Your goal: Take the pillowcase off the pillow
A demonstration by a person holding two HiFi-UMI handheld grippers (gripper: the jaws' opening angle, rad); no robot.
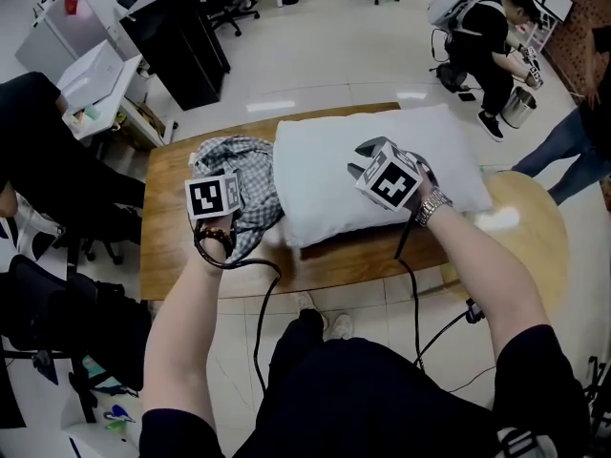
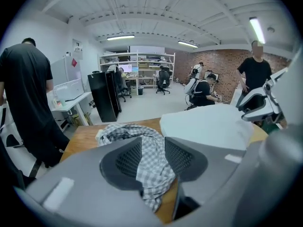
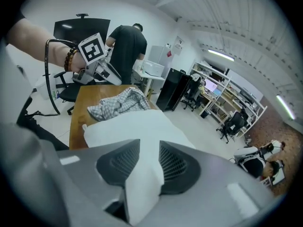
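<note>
My left tongs (image 2: 152, 161) are pinched shut on the checked pillowcase (image 1: 246, 165), which is bunched left of centre in the head view. My right tongs (image 3: 149, 163) clamp a fold of the bare white pillow (image 1: 329, 175), lying mid-frame on the wooden worktop (image 1: 181, 260).

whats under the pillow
Only the table shows round the pillow. The pillowcase meets its left edge in the head view; whether any of it runs beneath is covered.
</note>
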